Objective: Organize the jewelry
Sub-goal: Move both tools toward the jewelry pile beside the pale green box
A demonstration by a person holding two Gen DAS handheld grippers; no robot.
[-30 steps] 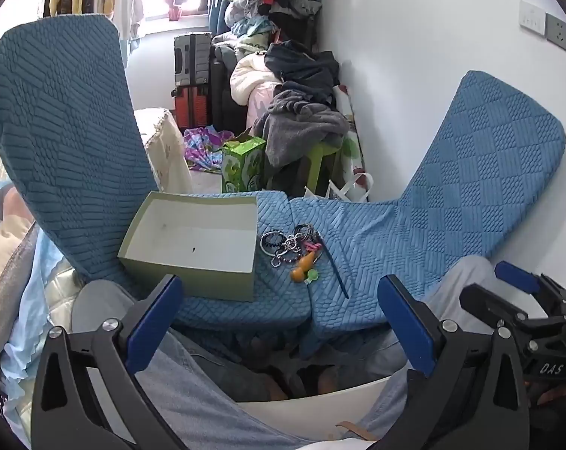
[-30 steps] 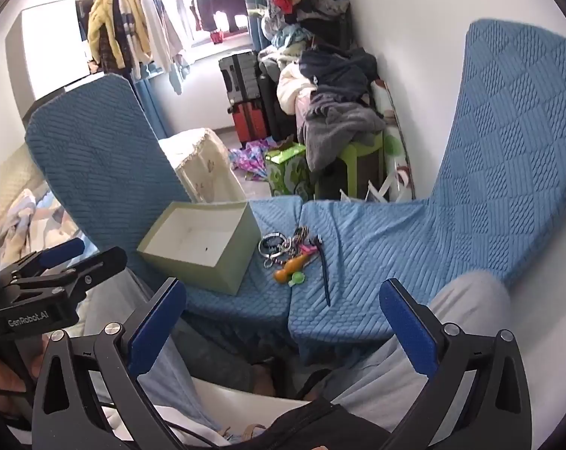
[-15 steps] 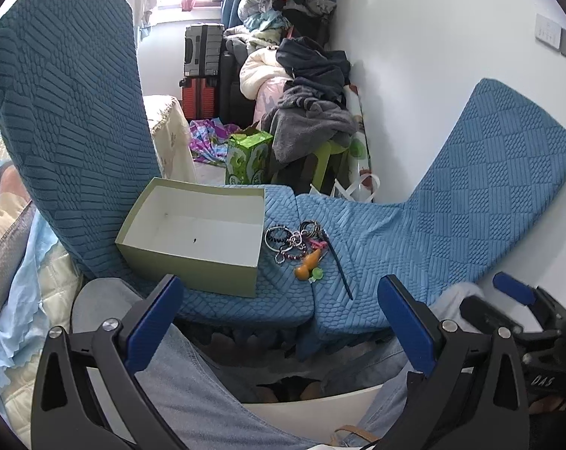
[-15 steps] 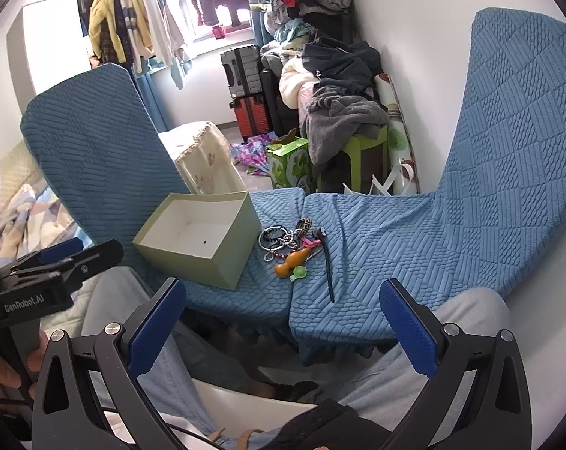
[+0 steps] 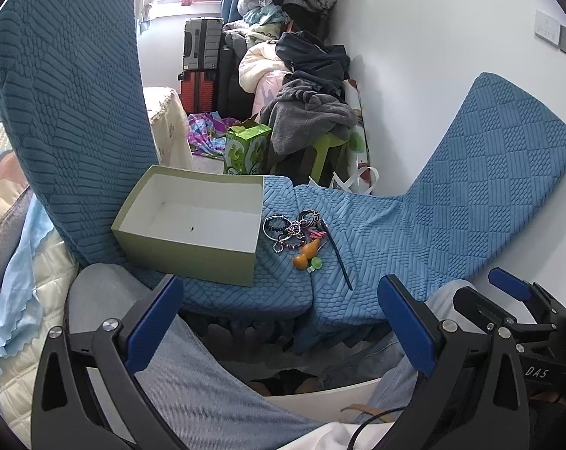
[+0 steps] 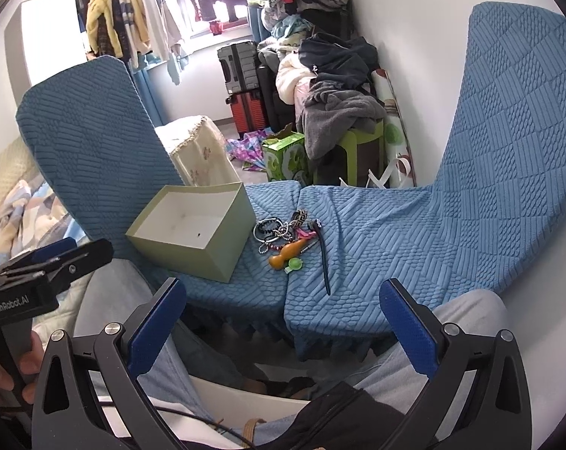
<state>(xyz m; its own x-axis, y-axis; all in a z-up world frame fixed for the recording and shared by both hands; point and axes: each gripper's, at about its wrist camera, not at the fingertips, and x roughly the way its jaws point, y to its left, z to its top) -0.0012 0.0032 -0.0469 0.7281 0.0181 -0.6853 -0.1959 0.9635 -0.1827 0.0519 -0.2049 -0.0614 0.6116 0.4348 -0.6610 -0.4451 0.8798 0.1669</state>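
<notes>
The left gripper (image 5: 279, 322) hung low and near, above the person's lap, its blue-padded fingers (image 5: 153, 320) spread wide with nothing between them. The right gripper (image 6: 283, 326) was likewise spread wide and empty, level with it on the right; each showed at the edge of the other's view.

Beyond both lay two blue quilted chair seats (image 5: 361, 225) pushed together, their backs rising far left and far right. On the left seat sat an open green box (image 5: 192, 225) with a white interior, holding only a small dark speck on its floor. Just right of the box, along the seam between the seats, lay the jewelry pile (image 5: 292, 230): dark bangles and beaded bracelets tangled together, with a pink clip among them. At the near edge of the pile lay an orange gourd-shaped charm (image 5: 306, 255) and a small green piece (image 5: 315, 262) touching it. A dark slender hair stick (image 5: 339, 258) stretched from the pile towards the near right.

Both grippers were well apart from the pile.
</notes>
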